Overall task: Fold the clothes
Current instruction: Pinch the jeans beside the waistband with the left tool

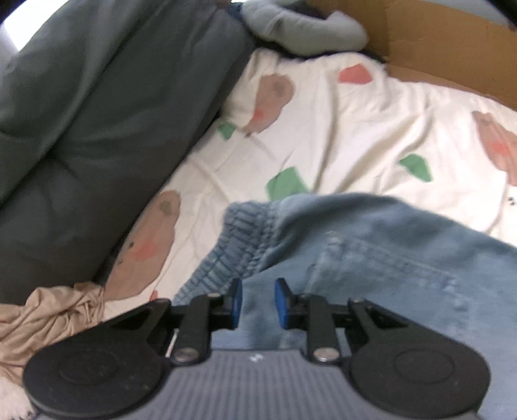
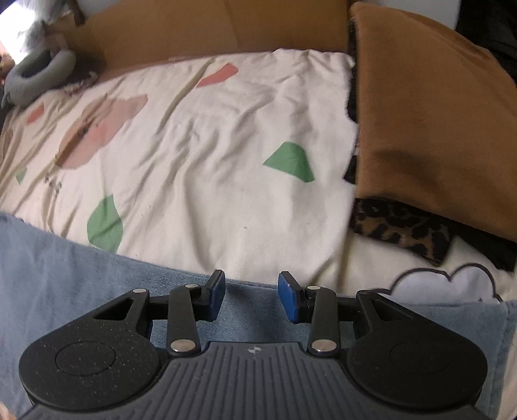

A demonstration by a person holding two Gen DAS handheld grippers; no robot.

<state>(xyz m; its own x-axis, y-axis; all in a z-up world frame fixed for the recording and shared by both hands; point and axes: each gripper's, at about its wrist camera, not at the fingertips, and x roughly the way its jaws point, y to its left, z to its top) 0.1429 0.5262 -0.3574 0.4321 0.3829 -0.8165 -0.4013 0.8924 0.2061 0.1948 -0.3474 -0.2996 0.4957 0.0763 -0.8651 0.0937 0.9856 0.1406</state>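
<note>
A light blue denim garment [image 1: 371, 258] with an elastic ribbed waistband [image 1: 239, 239] lies on a white printed bedsheet [image 1: 339, 129]. My left gripper [image 1: 258, 300] hovers over it just below the waistband. Its blue pads stand a narrow gap apart, and flat denim shows through the gap. In the right wrist view the same denim [image 2: 80, 268] runs across the bottom of the picture, its straight edge lying on the sheet [image 2: 226, 161]. My right gripper [image 2: 252, 295] sits over that edge, open, with nothing pinched between the pads.
A dark grey-green cushion [image 1: 80, 129] borders the sheet on the left, with a crumpled beige garment [image 1: 42, 323] below it. A grey neck pillow [image 1: 307, 29] and cardboard [image 1: 436, 42] lie at the back. A brown pillow [image 2: 436, 113] and leopard-print cloth [image 2: 400, 229] lie to the right.
</note>
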